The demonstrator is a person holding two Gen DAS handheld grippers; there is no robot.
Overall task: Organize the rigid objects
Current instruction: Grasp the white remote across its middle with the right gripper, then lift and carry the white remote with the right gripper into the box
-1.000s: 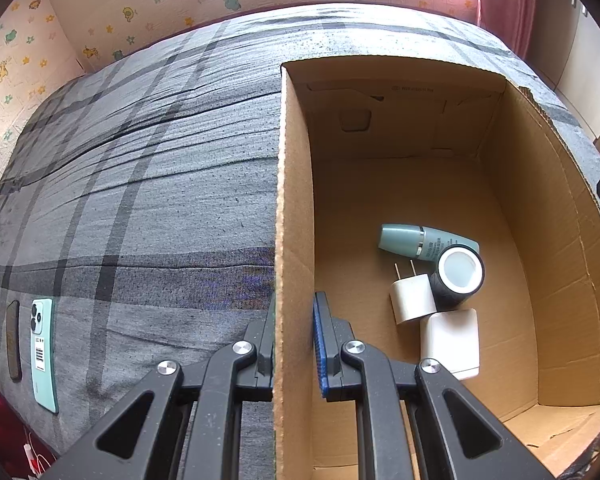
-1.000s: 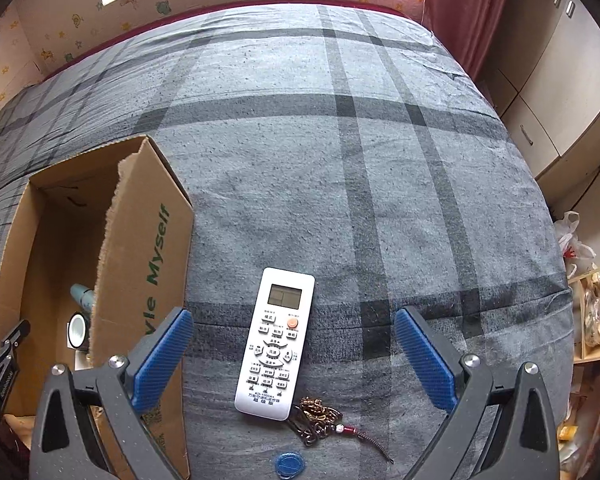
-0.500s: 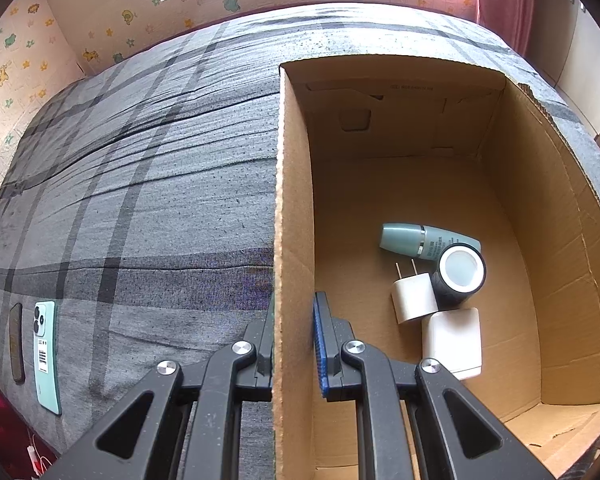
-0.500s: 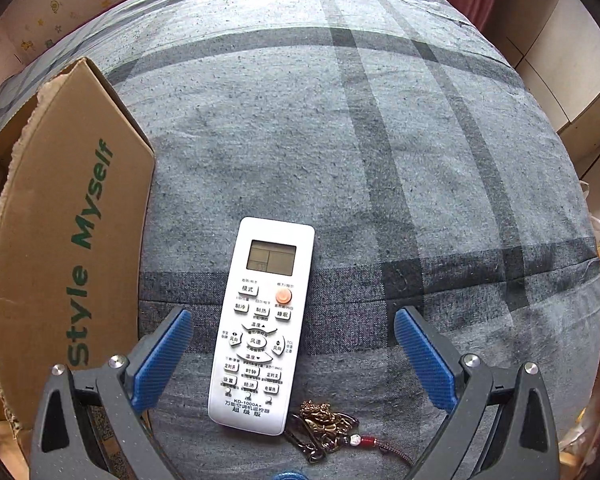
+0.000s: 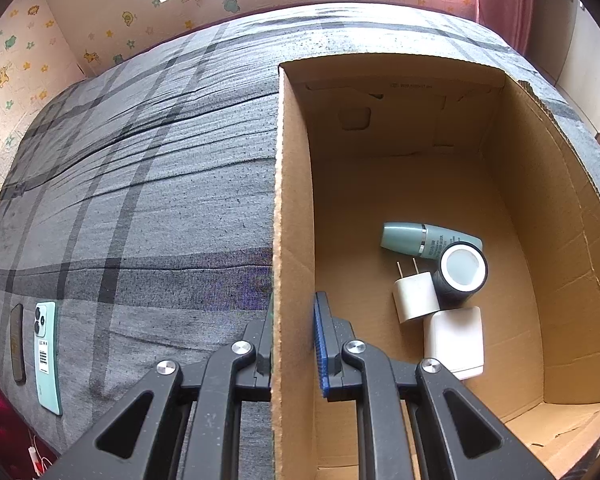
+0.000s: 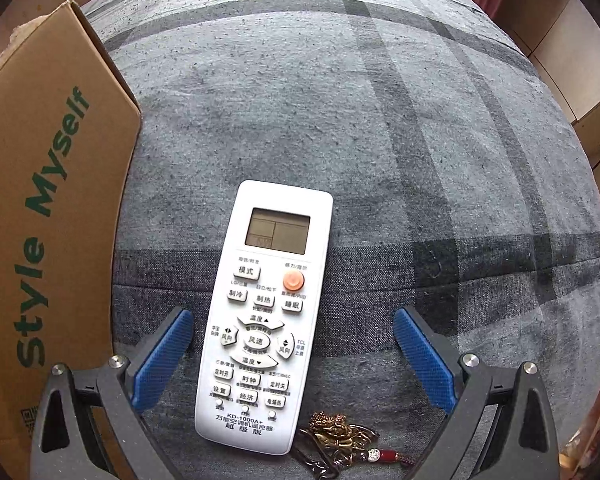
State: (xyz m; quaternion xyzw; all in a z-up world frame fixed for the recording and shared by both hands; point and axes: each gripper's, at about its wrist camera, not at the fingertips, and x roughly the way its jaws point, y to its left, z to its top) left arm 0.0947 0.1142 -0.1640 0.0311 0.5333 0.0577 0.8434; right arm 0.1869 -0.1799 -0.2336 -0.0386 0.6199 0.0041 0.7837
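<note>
- The white remote (image 6: pixel 266 316) lies face up on the grey checked bed cover (image 6: pixel 400 140), just beside the cardboard box (image 6: pixel 48 200).
- Its long axis runs nearly along the line my right gripper (image 6: pixel 292 356) points, with the screen end far from me.
- My right fingers (image 6: pixel 162 354) stand wide open, one on each long side of the remote, not touching it. I judge I must only lower and close across its narrow width.
- My left gripper (image 5: pixel 294 340) is closed on the box wall (image 5: pixel 290 208), holding it steady.
- Inside the box lie a teal bottle (image 5: pixel 414 236), a dark jar (image 5: pixel 462 274) and two white chargers (image 5: pixel 416 298).
- A gold keychain (image 6: pixel 340 434) touches the near corner of the remote; it may snag.
</note>
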